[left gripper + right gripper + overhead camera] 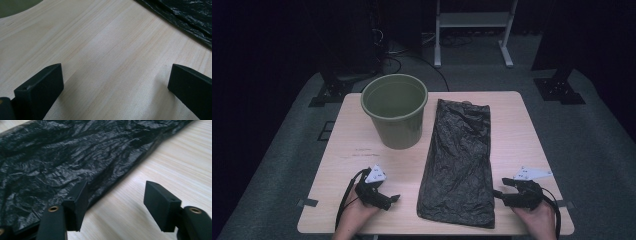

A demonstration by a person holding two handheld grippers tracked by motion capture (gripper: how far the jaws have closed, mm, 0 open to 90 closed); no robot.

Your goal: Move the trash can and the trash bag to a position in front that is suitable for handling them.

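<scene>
A crumpled black plastic bag [459,160] lies flat and lengthwise down the middle of the light wooden table [522,130]. An empty olive-green bucket [394,107] stands upright at the back left. My left gripper [389,200] rests near the front edge, left of the bag; its jaws stand wide apart over bare wood [115,72], the bag [185,15] off at the upper right. My right gripper [498,194] sits at the bag's front right edge. In the right gripper view its jaws [115,192] are apart, one over the bag's edge [62,157], the other over wood, gripping nothing.
Bare wood lies between the bucket and the left gripper and to the right of the bag. Beyond the table, a white frame [472,20] stands on the grey carpet, with black stand bases [559,87] and cables at either side.
</scene>
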